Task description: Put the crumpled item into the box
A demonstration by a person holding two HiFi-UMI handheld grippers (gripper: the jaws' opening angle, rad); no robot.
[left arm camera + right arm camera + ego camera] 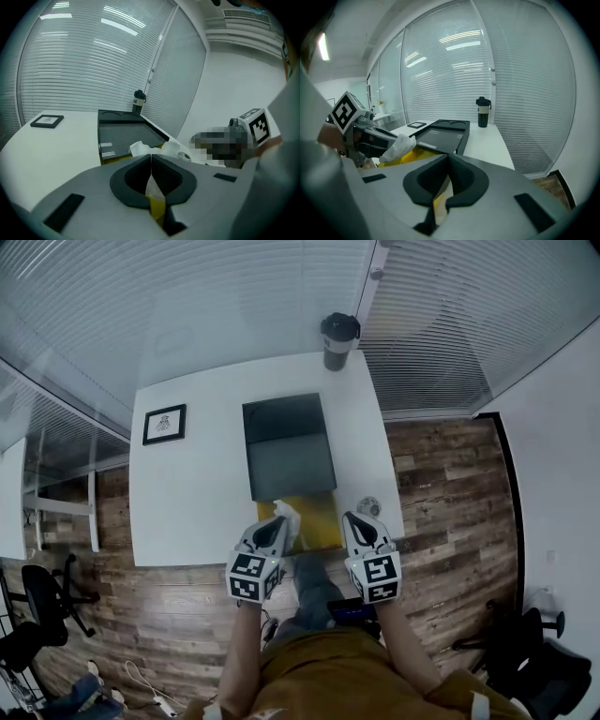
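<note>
1. A white counter [187, 493] is seen from above, with a box [319, 521] at its near edge, just in front of the person.
2. The box shows a yellow inside [410, 157]. A flat black part [286, 451], wider than the yellow, lies against its far side.
3. The left gripper [279, 521] is at the box's near left corner. Its jaws are clenched on the crumpled item [289, 514], a wad of white paper.
4. In the left gripper view, the gripper [151, 159] pinches a sliver of white between its jaws, and the rest of the wad [140, 147] bulges out past the tips.
5. From the right gripper view, the left gripper [389, 140] holds the wad [397, 145] above the yellow inside, at its near left edge.
6. The right gripper [354, 521] is at the box's near right corner, beside the left one and apart from it.
7. In its own view, the right gripper [449, 159] has its jaws pressed together at the tips, with nothing between them.
8. A small round object [368, 506], too small to identify, lies on the counter just right of the box.
9. A dark tumbler [339, 338] stands on the counter beyond the box's far right corner.
10. A small framed picture [164, 424] lies flat well left of the box.
11. Window blinds run behind the counter's far edge, and wood flooring lies around it.
</note>
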